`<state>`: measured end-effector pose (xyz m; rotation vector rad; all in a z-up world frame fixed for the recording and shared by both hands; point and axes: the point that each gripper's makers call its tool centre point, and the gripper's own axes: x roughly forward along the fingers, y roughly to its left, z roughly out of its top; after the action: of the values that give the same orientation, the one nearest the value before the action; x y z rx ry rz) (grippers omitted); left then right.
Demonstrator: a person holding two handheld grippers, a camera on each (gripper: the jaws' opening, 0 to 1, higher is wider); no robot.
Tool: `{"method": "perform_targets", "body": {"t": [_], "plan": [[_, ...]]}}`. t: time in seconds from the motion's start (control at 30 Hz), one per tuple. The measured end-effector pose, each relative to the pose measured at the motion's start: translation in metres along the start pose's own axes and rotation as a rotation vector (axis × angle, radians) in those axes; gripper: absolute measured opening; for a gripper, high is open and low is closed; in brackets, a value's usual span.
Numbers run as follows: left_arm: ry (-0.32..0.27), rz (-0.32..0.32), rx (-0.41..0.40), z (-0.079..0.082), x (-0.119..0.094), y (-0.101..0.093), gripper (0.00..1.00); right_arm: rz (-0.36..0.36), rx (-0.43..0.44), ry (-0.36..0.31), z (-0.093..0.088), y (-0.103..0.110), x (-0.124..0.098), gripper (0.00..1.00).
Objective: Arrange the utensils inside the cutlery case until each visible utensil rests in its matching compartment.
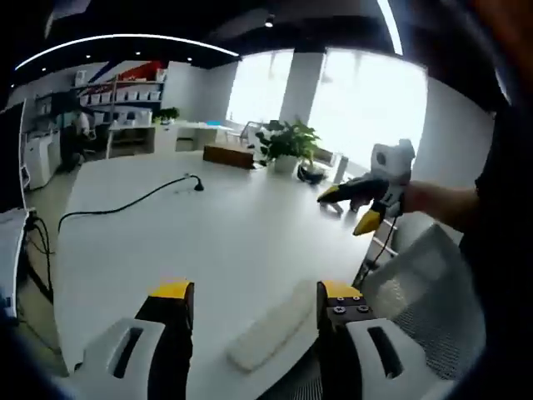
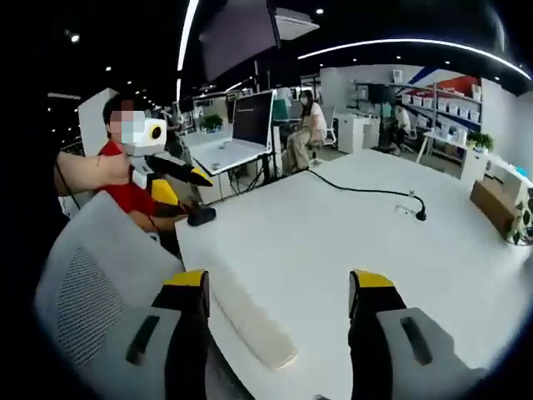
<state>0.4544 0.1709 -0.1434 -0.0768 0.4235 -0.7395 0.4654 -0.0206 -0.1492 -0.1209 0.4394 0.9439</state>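
A long, narrow white case lies flat along the near edge of the white table. It sits just ahead of my left gripper, which is open with nothing between its yellow-tipped jaws. In the right gripper view the same case lies below and between the jaws of my right gripper, also open and holding nothing. Each gripper is visible from the other: the right gripper is held up in a hand over the table's right side, and the left gripper hovers at the left.
A black cable with a small stand runs across the table. A brown box and a potted plant stand at the far edge. A grey mesh chair is pushed up beside the case. Seated people and desks are behind.
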Motion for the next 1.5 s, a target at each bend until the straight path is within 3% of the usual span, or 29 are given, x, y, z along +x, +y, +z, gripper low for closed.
{"method": "perform_targets", "body": {"t": [0.07, 0.13, 0.37, 0.53, 0.6, 0.67, 0.8, 0.97, 1.5], "plan": [[-0.006, 0.063, 0.027, 0.005, -0.005, 0.007, 0.60, -0.014, 0.001, -0.010, 0.001, 0.003, -0.008, 0.66], [-0.048, 0.105, 0.041, 0.014, -0.010, 0.009, 0.57, -0.020, 0.023, -0.019, 0.002, 0.007, -0.013, 0.67], [-0.196, 0.131, -0.025, 0.047, -0.027, 0.001, 0.58, -0.079, 0.056, -0.070, 0.003, 0.011, -0.032, 0.66], [-0.250, 0.141, -0.046, 0.055, -0.033, -0.005, 0.60, -0.117, 0.099, -0.099, 0.000, 0.009, -0.040, 0.66], [-0.251, 0.156, -0.046, 0.053, -0.033, -0.002, 0.61, -0.134, 0.129, -0.115, 0.000, 0.009, -0.041, 0.67], [-0.239, 0.164, -0.061, 0.050, -0.034, -0.001, 0.60, -0.088, 0.178, -0.122, 0.000, 0.020, -0.039, 0.68], [-0.258, 0.156, -0.075, 0.050, -0.036, -0.004, 0.60, -0.080, 0.118, -0.084, -0.006, 0.029, -0.037, 0.66], [-0.249, 0.167, -0.074, 0.043, -0.036, -0.003, 0.60, -0.085, 0.097, -0.086, -0.002, 0.030, -0.036, 0.65], [-0.235, 0.160, -0.076, 0.037, -0.032, -0.008, 0.58, -0.097, 0.083, -0.073, -0.007, 0.027, -0.037, 0.64]]}}
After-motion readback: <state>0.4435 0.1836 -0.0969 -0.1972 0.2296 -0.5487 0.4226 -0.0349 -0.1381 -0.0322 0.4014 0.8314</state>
